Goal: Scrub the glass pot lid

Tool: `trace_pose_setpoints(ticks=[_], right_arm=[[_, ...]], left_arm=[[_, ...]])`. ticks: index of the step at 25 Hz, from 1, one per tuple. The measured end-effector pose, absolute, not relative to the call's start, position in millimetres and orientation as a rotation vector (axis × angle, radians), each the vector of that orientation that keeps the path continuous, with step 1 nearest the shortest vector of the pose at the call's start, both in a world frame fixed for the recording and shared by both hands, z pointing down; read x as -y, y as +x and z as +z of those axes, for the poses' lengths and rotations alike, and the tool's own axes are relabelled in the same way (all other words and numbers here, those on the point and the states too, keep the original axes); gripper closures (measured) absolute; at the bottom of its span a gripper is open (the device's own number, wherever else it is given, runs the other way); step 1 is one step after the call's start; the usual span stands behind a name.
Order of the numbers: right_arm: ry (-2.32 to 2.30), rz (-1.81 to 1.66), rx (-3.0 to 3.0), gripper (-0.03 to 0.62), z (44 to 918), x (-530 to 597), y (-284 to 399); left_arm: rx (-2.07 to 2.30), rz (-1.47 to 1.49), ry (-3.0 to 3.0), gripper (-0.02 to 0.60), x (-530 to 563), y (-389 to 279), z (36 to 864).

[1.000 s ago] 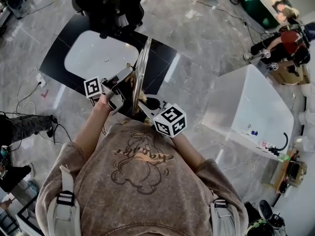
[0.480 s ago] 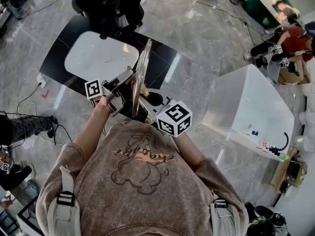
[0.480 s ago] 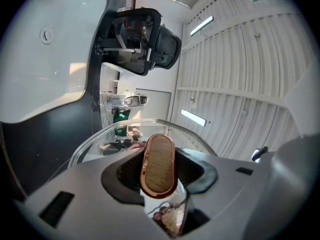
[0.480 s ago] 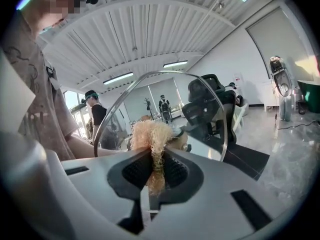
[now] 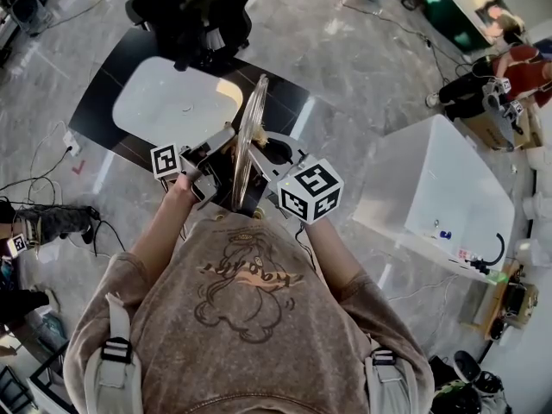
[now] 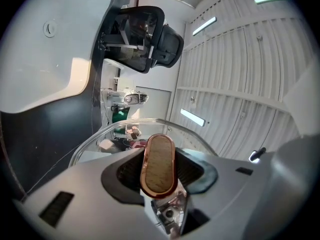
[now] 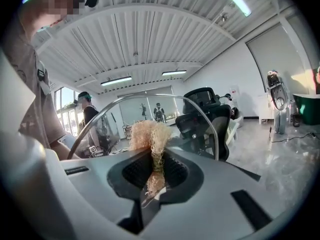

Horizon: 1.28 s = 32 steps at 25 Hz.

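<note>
Nearest the camera, the person's (image 5: 246,317) two arms reached forward, a gripper in each hand. The left gripper (image 5: 217,152) (image 6: 159,173) had its jaws partway apart and clamped on the knob (image 6: 159,163) of the glass pot lid (image 5: 248,132). The knob was an oval with a copper-coloured rim and a wood-toned face. The right gripper (image 5: 274,151) (image 7: 154,173) had its jaws pressed together on a pale, frizzy scrubber (image 7: 149,134). The scrubber's tufted head stood up close to the glass; whether it touched could not be told.

The lid was held upright on its edge between the two grippers, seen edge-on from the head view as a thin, bright, curved line. In both gripper views it was clear glass (image 7: 125,119) ringed by a thin metal rim (image 6: 100,133), with the room showing through it.

Beyond and below the lid lay the dark counter (image 5: 103,93) with a white rounded basin (image 5: 164,102) set in it. A black office chair (image 5: 198,11) stood at the far side.
</note>
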State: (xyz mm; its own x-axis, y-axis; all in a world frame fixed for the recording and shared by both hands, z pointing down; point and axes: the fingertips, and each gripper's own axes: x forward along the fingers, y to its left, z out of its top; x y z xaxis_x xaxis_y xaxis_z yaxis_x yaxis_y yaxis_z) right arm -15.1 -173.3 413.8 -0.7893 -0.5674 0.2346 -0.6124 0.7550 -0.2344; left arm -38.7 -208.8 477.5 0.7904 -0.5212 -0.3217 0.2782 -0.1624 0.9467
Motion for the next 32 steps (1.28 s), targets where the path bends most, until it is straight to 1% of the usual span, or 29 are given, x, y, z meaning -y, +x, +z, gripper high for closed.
trace_pose_setpoints(ticks=[13,21,32], right_arm=[[1.103,0.475,2.795,0.548,420,218,-5],[1.158,0.518,2.706,0.548,456,223,9],[1.127,0.657,2.608,0.548,507,217,6]], left_arm=[[0.154,-0.737,1.580,0.399,207,-37,471],[0.137,-0.734,1.573,0.399,198,-27,469],[0.146,-0.736,1.575,0.399,201,-31,471]])
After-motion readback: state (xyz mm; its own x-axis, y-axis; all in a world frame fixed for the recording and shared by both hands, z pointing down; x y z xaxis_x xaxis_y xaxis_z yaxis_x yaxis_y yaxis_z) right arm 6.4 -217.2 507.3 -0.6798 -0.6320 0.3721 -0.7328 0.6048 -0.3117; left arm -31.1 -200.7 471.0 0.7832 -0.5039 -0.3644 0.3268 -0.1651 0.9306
